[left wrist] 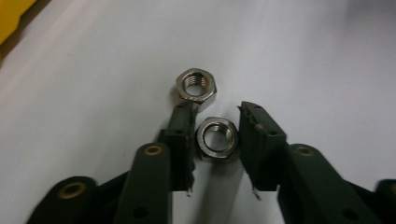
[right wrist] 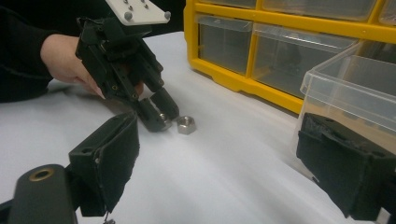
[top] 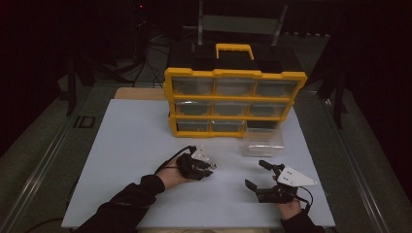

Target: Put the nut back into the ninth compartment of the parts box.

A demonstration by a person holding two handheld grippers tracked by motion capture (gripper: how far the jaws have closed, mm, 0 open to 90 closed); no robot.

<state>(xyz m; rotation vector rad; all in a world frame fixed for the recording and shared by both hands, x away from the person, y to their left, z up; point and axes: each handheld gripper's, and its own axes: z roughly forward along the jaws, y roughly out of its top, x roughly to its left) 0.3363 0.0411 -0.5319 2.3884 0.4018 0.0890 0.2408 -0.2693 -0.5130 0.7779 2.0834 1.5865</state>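
Steel hex nut [left wrist: 215,139], threaded bore up, clamped in left gripper [left wrist: 215,140].

Bare white table [top: 131,160] lies open left of the yellow organizer [top: 233,102]; a clear bin [top: 263,141] stands before it.

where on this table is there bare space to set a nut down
The table's left part, between the left gripper and its left edge, is bare, as is the strip between both grippers. It is crowded by the yellow organizer, the clear drawer and the two nuts.
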